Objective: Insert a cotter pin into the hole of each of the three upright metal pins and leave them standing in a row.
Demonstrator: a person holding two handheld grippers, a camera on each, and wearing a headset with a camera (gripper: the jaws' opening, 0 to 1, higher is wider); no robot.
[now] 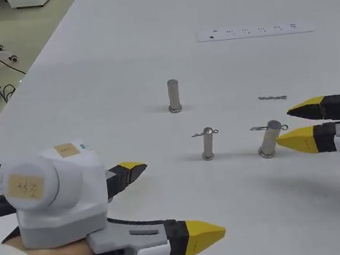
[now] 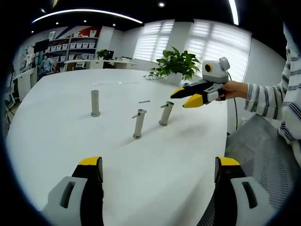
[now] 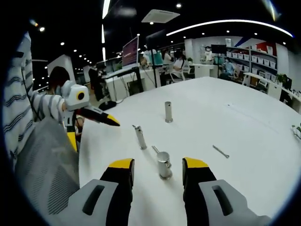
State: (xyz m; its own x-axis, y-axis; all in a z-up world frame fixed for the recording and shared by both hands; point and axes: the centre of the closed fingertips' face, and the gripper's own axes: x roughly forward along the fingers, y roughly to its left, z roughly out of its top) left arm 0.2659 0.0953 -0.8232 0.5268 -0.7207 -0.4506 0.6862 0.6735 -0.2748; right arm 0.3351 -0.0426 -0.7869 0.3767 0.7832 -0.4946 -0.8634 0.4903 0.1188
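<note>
The left gripper (image 1: 179,199) gapes wide, empty. Just ahead of the right gripper (image 1: 284,126) (open too, empty) leans a metal pin (image 1: 270,138).

A white table (image 1: 120,59) carries three metal pins. The bare pin (image 1: 174,96) stands upright. Nearer than it, to its right, stand a second pin (image 1: 207,143) and a leaning third pin (image 1: 270,139), both with cotters through them. A loose cotter (image 1: 272,98) lies right of the bare pin, and a white strip (image 1: 255,31) lies beyond it.

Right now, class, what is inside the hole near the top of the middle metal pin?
A cotter pin runs through the middle metal pin, looped end out one side, legs out the other. The stretch inside the hole is covered by the pin's body.
</note>
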